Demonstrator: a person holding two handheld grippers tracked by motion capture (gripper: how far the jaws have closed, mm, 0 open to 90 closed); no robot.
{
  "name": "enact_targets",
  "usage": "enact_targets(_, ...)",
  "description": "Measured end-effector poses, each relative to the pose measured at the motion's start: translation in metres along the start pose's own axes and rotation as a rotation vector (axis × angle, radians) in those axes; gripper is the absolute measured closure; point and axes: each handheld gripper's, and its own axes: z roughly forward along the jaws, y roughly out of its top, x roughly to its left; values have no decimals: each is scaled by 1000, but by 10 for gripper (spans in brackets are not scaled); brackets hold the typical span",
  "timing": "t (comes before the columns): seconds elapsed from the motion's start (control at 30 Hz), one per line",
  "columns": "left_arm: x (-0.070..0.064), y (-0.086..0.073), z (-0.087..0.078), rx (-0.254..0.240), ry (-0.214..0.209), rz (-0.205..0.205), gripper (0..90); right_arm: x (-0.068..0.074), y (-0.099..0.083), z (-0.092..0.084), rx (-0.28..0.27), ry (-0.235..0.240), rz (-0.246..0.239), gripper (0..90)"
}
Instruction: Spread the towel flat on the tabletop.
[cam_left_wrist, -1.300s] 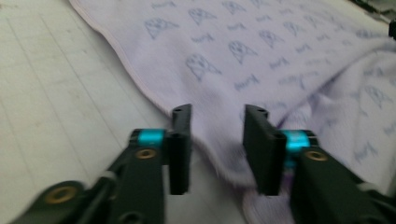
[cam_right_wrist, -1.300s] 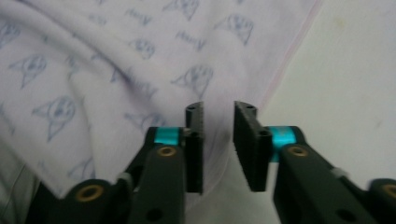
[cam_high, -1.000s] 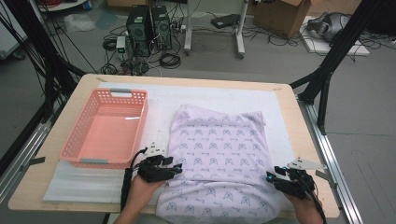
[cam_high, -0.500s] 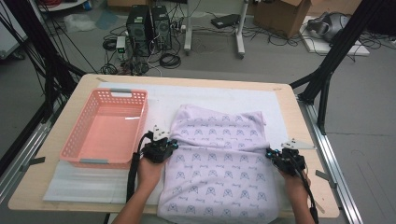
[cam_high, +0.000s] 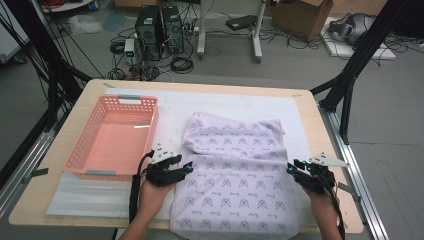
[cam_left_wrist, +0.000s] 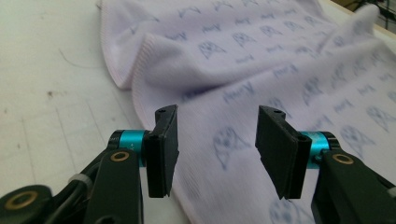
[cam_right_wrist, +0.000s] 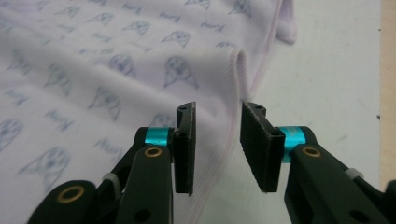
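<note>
A pale lilac cloth (cam_high: 235, 175) with a small printed pattern lies flat on the white mat (cam_high: 235, 106), its near end hanging over the table's front edge. My left gripper (cam_high: 186, 167) is at the cloth's left edge. Its jaws have just been opening and stand apart over the cloth (cam_left_wrist: 261, 60) without pressing it (cam_left_wrist: 217, 149). My right gripper (cam_high: 292, 166) is at the right edge. Its jaws have also just been opening and straddle the ribbed hem of the cloth (cam_right_wrist: 93, 70), with neither pad on it (cam_right_wrist: 217, 144).
A pink plastic basket (cam_high: 150, 131) stands empty on the left of the wooden table (cam_high: 310, 112), close to my left gripper. Black frame posts rise at both sides of the table. Computers and cables sit on the floor beyond.
Both grippers went forward along the cloth's side edges with jaws shut, then drew back slightly. Their jaws now stand apart. The cloth lies much as before.
</note>
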Motion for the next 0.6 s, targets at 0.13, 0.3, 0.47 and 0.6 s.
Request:
enact_targets(0.13, -3, -15, -13, 15, -17, -16, 480, 8, -12, -16, -4, 54, -13, 624)
enact_targets(0.3, -5, -31, -26, 38, -40, -59, 475, 18, -29, -25, 36, 81, -47, 600)
enact_targets(0.47, -12, -43, -36, 75, -64, -90, 490, 25, -44, -37, 69, 96, -37, 600)
enact_targets(0.6, -24, -46, -38, 86, -31, -62, 553, 30, -52, -40, 103, 92, -39, 599)
